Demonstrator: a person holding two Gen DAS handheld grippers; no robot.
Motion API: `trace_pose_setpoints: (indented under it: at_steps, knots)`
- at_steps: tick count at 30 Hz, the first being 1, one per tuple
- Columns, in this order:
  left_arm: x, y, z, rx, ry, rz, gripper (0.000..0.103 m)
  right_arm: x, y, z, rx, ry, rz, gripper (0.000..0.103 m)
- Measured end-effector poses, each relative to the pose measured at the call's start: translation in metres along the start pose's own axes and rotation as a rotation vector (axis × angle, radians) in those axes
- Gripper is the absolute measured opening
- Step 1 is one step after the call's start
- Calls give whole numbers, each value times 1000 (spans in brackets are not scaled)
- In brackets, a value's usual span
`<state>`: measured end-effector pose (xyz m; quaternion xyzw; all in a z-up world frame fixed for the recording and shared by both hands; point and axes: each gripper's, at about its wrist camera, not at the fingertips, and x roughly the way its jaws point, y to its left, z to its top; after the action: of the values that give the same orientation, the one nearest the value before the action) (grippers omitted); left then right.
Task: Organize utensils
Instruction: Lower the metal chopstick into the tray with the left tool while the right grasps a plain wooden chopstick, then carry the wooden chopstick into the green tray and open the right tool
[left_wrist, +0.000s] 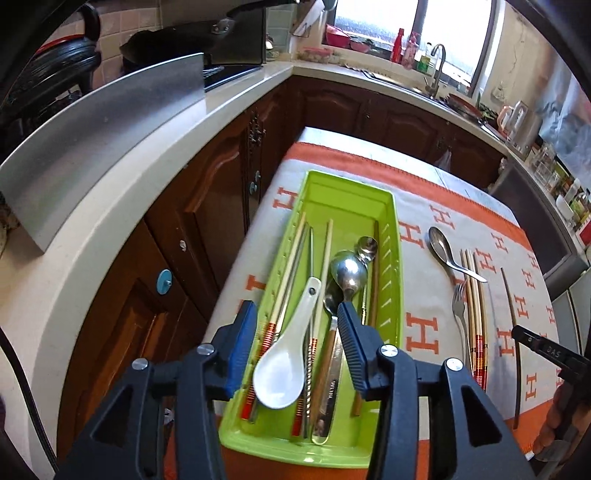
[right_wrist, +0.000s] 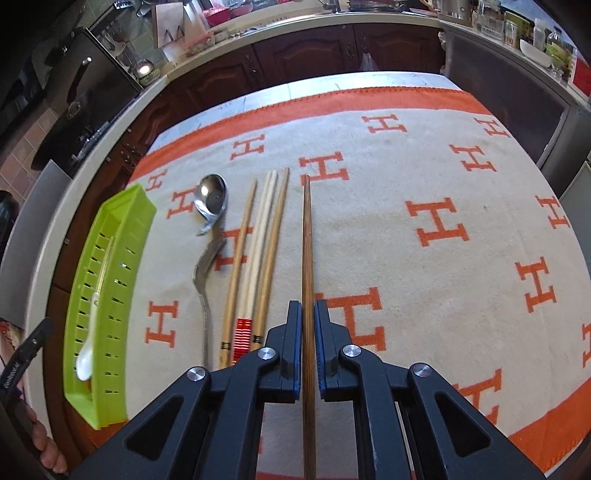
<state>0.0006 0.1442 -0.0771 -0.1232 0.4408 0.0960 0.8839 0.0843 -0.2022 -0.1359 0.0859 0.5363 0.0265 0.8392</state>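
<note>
Gripping dark chopstick (right_wrist: 307, 258) above cloth (right_wrist: 443, 295)

Bright daylight via window (left_wrist: 458, 33), fisheye warp, dark corners.

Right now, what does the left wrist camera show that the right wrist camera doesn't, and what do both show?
Only the left wrist view shows the open left gripper above the metal spoons inside the green tray. Only the right wrist view shows the right gripper shut on the dark brown chopstick. Both show the tray, the white ceramic spoon, and the metal spoon and fork on the orange-patterned cloth.
</note>
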Motion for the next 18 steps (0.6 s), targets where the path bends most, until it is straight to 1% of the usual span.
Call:
trace_pose_setpoints:
  at_steps: [2,6,9,13,15,17,18]
  knots:
    - [-4,5,0,-10,-4,4,47,-9,5,1,3,-6,22,6]
    - [-10,11,-1,-14,-10,31,48,-26,25,0,-20,-12,68,6]
    - [-14,18,-1,-24,-18,46,53,-34,47,-1,-50,-2,102,6]
    - [-21,28,1,-37,-32,61,56,-44,86,1,-110,2,152,6]
    - [-24,33,2,-39,-37,64,59,-49,106,3,-140,3,174,6]
    - [-28,36,2,-40,-44,69,64,-51,129,8,-167,9,199,6]
    - [-29,39,3,-41,-50,74,64,-52,140,10,-179,12,212,6]
